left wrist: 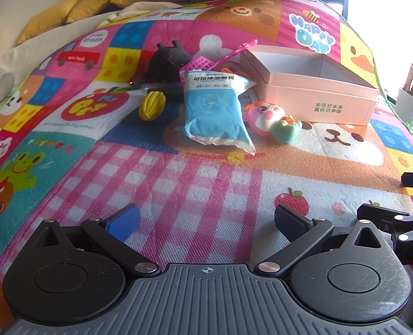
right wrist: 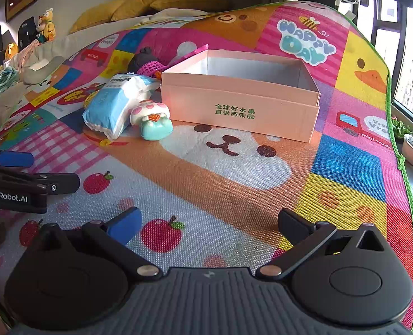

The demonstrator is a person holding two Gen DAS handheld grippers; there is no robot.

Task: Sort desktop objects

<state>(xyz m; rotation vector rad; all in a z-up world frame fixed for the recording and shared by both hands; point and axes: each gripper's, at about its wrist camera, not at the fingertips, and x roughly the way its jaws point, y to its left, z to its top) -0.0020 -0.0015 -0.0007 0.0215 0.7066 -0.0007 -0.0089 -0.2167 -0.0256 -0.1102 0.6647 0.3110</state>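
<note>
Pink box [right wrist: 240,111] is sitting open-topped at 12 o'clock on play mat [right wrist: 234,184] | blue packet [left wrist: 214,111], pig toy [left wrist: 265,117], yellow corn toy [left wrist: 152,104] are crowding its 9 o'clock side | left gripper [left wrist: 206,220] and right gripper [right wrist: 210,223] are hovering spread wide, gripping nothing.

Bright window [right wrist: 410,64], yellow cushions [right wrist: 150,0]

Left gripper [left wrist: 206,220] hangs low, its two fingers spread wide with nothing between them, one pad blue, the other black. Right gripper [right wrist: 209,223] sits in the same pose, fingers splayed and empty. The two run side by side, close together: each one's fingers poke into the edge of the other's wrist view.
</note>
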